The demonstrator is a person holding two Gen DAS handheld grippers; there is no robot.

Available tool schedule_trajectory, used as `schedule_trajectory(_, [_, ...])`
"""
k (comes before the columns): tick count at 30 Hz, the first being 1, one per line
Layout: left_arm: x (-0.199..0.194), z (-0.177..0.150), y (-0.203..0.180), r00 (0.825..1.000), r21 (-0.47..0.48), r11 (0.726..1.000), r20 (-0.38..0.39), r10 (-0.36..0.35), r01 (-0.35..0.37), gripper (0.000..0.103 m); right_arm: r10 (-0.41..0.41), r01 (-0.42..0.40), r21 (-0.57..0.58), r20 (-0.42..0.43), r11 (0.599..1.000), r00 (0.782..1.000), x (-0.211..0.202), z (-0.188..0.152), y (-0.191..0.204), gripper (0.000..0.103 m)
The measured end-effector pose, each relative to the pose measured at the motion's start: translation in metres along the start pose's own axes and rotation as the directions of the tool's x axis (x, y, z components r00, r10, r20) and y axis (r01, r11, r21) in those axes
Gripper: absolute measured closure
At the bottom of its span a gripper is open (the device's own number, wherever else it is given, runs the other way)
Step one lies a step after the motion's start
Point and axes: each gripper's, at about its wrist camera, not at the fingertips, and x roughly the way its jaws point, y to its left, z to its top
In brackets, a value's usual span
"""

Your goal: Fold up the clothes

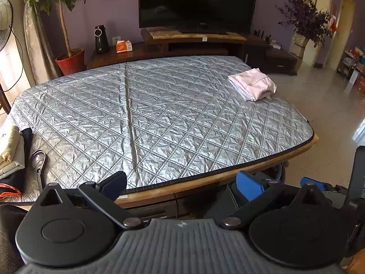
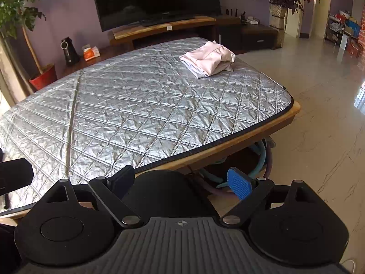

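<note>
The table (image 1: 262, 166) fills most of what I see, a wooden-edged top covered by a silver quilted mat (image 1: 159, 114) with a crease running along it. Behind it stands a dark television (image 1: 198, 2) on a low wooden stand (image 1: 194, 40), with a leafy plant in a red pot (image 1: 70, 61) to the left of the stand.

On the far right corner of the mat lies a folded pink garment (image 1: 252, 86), a neat flat stack set well apart from both of my grippers. At the near left edge sits a pile of clothes (image 1: 11, 155), cream on top with dark cloth and an orange trim beneath; a metal spoon (image 1: 37, 159) lies on the mat just beside it.

My left gripper (image 1: 182, 182) hangs at the near edge of the table, fingers spread wide with nothing between them. My right gripper (image 2: 180, 181) is likewise spread wide and empty, its blue pad (image 2: 239, 185) out past the table edge over the floor.
</note>
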Motion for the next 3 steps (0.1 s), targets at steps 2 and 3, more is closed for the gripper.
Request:
schedule_trajectory(2, [0.0012,0.0008,0.0037,1.0,-0.018,0.999,0.008,-0.027,0.027,0.001,-0.002,0.002,-0.003,-0.001,1.0,1.0,0.0003,0.0005,0.0009,0.011])
schedule_trajectory(3, [0.0018,0.0012,0.0055,0.999,-0.027,0.999,0.013,-0.041,0.041,0.001,-0.003,0.003,-0.005,-0.002,1.0,1.0,0.0004,0.0007,0.0013,0.011])
